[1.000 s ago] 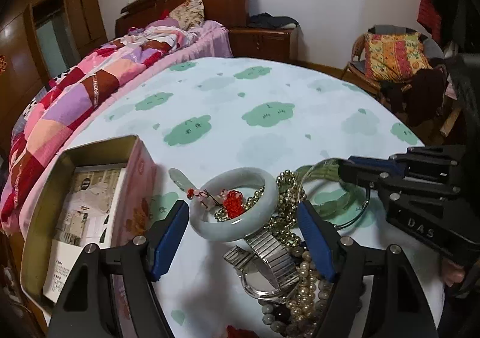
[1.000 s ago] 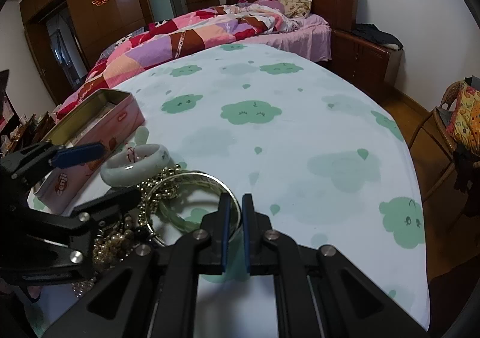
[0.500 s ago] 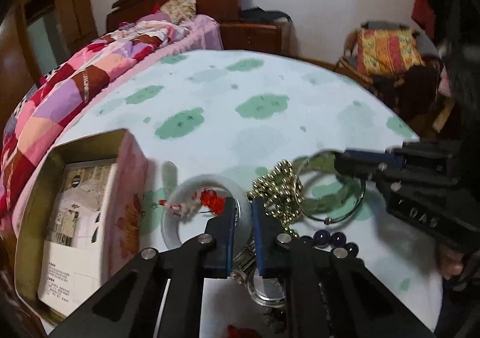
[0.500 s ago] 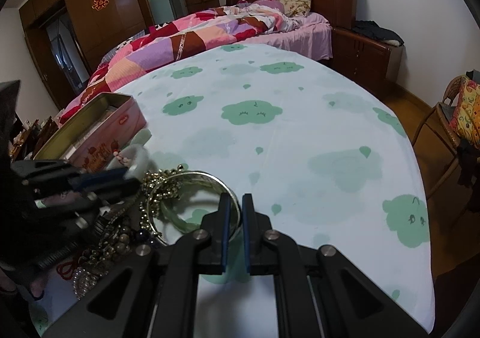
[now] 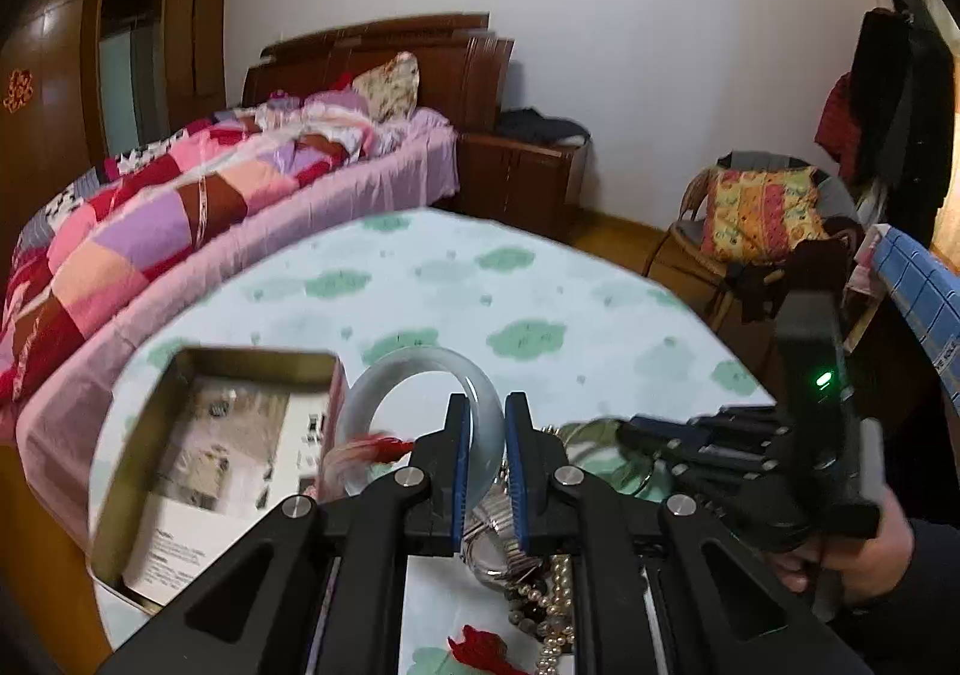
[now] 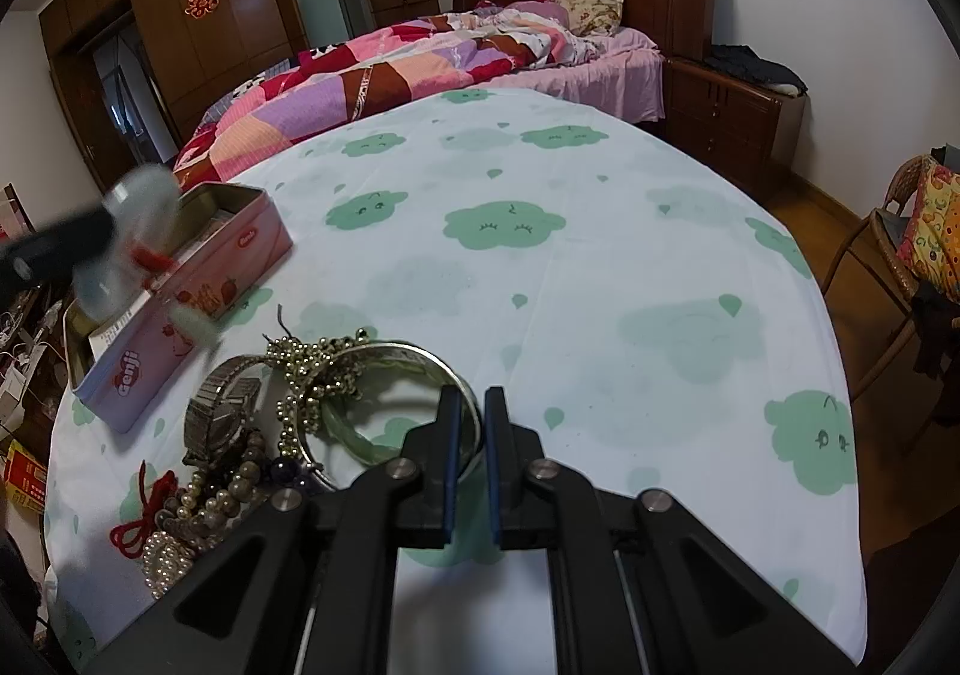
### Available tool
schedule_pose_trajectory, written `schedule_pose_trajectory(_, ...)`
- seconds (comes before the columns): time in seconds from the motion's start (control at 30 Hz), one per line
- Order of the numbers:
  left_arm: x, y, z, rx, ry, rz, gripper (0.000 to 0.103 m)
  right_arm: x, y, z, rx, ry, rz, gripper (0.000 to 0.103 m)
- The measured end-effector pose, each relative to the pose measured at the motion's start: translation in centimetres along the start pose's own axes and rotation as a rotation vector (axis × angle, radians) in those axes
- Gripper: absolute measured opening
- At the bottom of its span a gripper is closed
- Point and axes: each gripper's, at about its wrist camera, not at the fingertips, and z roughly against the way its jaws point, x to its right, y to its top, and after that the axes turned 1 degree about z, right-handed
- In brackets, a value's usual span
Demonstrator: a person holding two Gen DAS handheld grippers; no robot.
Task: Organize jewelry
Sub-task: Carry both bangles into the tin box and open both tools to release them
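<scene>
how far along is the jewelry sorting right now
Barely begun. No jewelry shows in the pink tin, only printed paper. In hand: the left gripper is clamped on the pale jade bangle and holds it above the tin. The right gripper pinches the silver bangle on the table. Left: watch, gold bead chain, pearl strands.
</scene>
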Motion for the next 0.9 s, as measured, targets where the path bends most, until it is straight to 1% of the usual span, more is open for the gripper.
schedule_pose_trajectory(0.17, 0.2, 1.0, 1.4, 0.034, -0.004, -0.026, 0.011, 0.0, 0.0, 0.0, 0.0, 0.0, 0.0, 0.009)
schedule_pose_trajectory(0.4, -0.1, 1.4, 2.0, 0.038, -0.021, -0.022, 0.011, 0.0, 0.0, 0.0, 0.0, -0.001, 0.001, 0.009)
schedule_pose_trajectory(0.7, -1.4, 1.9, 3.3, 0.062, 0.022, -0.021, 0.011, -0.2, 0.0, 0.1, 0.01, 0.008, 0.011, 0.009)
schedule_pose_trajectory(0.77, -2.0, 1.8, 3.6, 0.064, 0.033, -0.014, 0.011, -0.5, 0.0, 0.5, 0.024, 0.01, 0.029, 0.008)
schedule_pose_trajectory(0.9, -3.8, 1.4, 4.2, 0.067, 0.063, 0.002, 0.011, -0.7, 0.7, 1.6, 0.048, 0.041, 0.013, 0.008)
